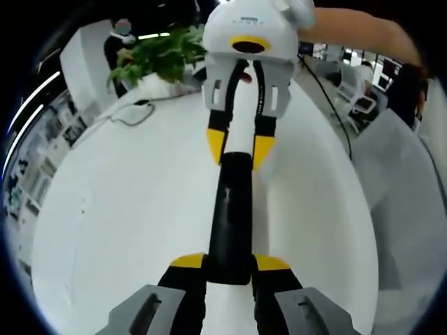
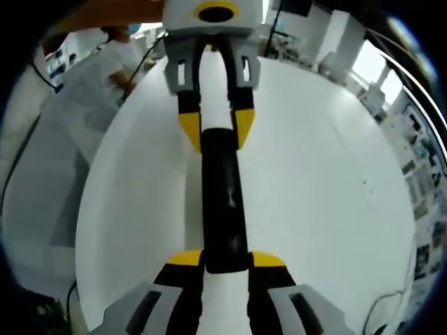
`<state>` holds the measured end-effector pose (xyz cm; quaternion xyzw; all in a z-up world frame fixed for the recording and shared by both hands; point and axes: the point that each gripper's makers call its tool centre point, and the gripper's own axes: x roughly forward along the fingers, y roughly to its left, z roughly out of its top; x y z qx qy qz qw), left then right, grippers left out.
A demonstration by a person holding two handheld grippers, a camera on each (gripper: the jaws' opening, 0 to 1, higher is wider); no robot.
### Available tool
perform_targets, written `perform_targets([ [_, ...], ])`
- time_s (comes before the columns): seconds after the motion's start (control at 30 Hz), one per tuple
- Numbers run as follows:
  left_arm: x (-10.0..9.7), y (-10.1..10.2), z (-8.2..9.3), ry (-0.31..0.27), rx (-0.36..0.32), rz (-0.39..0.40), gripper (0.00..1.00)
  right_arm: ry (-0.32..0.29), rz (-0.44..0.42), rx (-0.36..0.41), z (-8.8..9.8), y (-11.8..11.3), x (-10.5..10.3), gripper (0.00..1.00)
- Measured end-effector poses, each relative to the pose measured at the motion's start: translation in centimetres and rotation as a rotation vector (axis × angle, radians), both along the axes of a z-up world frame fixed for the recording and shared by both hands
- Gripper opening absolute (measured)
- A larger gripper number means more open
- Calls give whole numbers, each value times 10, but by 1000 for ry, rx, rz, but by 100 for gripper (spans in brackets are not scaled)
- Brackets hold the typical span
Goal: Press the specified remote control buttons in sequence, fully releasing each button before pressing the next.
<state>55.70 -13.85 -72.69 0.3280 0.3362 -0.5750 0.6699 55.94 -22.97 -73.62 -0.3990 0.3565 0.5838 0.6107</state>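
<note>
The remote control (image 1: 229, 216) lies lengthwise between my two grippers: the left gripper (image 1: 229, 269) clamps its near end, the right gripper (image 1: 239, 148) its far end.

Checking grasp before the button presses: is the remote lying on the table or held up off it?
Held up: the black remote spans between the left gripper and right gripper, each shut on one end, above the white table.

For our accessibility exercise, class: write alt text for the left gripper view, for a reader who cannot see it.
A black remote control is clamped at both ends over a white table: the left tongs grip its near end, the right tongs its far end. A potted plant stands at the table's far edge.
</note>
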Motion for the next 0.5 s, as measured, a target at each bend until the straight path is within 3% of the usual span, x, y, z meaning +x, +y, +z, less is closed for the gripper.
perform_targets([
  [0.5, -33, -2, 2, 6, -1, -2, 23, 0, 4, 7, 3, -2, -34, 20],
])
